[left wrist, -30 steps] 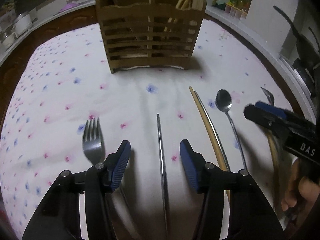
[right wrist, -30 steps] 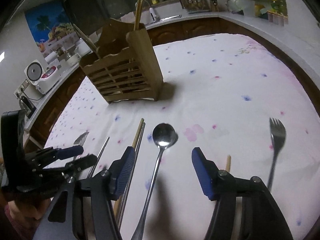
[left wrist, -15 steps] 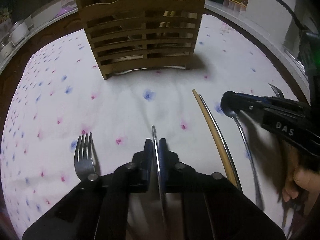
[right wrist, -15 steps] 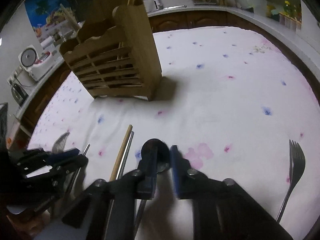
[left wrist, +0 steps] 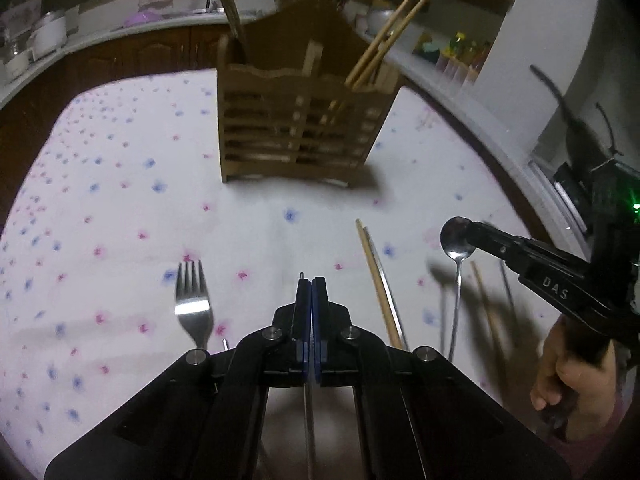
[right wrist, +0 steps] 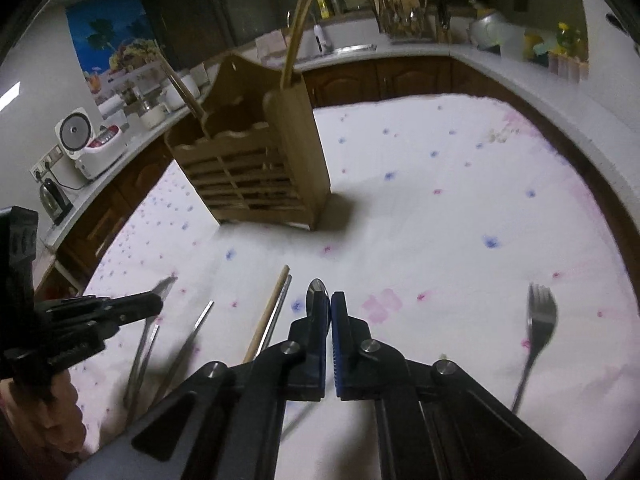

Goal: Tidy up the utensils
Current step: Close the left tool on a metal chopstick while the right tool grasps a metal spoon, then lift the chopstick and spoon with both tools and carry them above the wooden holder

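My left gripper (left wrist: 311, 292) is shut on a metal chopstick (left wrist: 303, 276) and holds it above the flowered cloth. My right gripper (right wrist: 329, 312) is shut on a metal spoon (right wrist: 318, 292); in the left wrist view the spoon (left wrist: 456, 236) hangs lifted at the right. A slatted wooden utensil holder (left wrist: 304, 120) stands at the back with chopsticks (left wrist: 384, 40) in it; it also shows in the right wrist view (right wrist: 256, 160). A fork (left wrist: 192, 304) lies left of my left gripper. A wooden and a metal chopstick (left wrist: 380, 288) lie between the grippers.
A second fork (right wrist: 538, 324) lies on the cloth at the right. More chopsticks (right wrist: 188, 344) lie at the left. A counter with a rice cooker (right wrist: 86, 144) and a kettle (right wrist: 54, 198) curves round the table.
Both grippers closed, the left on the metal chopstick and the right on the spoon. Both then lifted their utensils off the cloth.
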The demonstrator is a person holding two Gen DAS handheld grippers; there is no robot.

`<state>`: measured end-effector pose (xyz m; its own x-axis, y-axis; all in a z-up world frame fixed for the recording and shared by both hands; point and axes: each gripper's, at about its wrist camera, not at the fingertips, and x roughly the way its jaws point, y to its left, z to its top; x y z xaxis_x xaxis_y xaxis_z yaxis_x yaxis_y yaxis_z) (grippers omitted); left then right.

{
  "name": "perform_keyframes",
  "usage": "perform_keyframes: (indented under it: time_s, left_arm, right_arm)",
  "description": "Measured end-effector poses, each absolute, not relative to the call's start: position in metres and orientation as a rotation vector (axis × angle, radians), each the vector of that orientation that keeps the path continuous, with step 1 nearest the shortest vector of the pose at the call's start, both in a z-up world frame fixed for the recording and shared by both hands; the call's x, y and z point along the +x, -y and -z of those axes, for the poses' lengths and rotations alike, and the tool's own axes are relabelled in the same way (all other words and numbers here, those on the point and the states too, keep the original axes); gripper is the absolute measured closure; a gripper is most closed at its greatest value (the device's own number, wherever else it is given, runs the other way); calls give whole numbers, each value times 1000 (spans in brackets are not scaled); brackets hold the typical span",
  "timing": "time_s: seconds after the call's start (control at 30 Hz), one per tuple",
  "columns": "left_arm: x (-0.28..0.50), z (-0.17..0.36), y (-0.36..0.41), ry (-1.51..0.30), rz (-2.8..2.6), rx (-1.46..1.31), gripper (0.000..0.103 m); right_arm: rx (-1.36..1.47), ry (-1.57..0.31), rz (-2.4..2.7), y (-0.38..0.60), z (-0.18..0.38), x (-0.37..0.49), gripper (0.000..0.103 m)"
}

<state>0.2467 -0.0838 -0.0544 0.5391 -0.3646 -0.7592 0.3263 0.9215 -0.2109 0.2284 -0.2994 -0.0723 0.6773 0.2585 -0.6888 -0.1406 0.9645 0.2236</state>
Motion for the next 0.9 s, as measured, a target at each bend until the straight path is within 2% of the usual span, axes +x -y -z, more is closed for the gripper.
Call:
perform_keyframes:
  time_s: [0.2,0.23,0.3,0.43,0.5,0.53,0.6,0.73,0.9]
  left_arm:
    - [245,60,93,-961,413,23,102]
    - [245,66,93,-968,412,36,101]
    - [249,79,101,-998,386,89,88]
    - [268,106,117,-1060,359,154,86]
    - [272,105,125,-1031,347,198,82]
    - [275,105,129,-1025,347,218,83]
    - [279,106,133,-1018,354,232,99]
    - [272,98,125,-995,366,198,99]
    - [244,62,96,-902,401,72,100]
  right_arm:
    - [149,-765,-220,298,58,213,101]
    - [150,-764,-220,298,58,212,101]
    - [153,-760,-217,298,58,207,101]
    - [166,-767,-212,301,61,202,101]
    - [167,-770,-209,302,62,200,101]
    - [168,-771,-206,303,63,199,101]
    - [175,-773,-205,305,64,200,101]
    - [179,-763,-206,305,60,198,100]
    - [173,-739,-212,303,51,193,100]
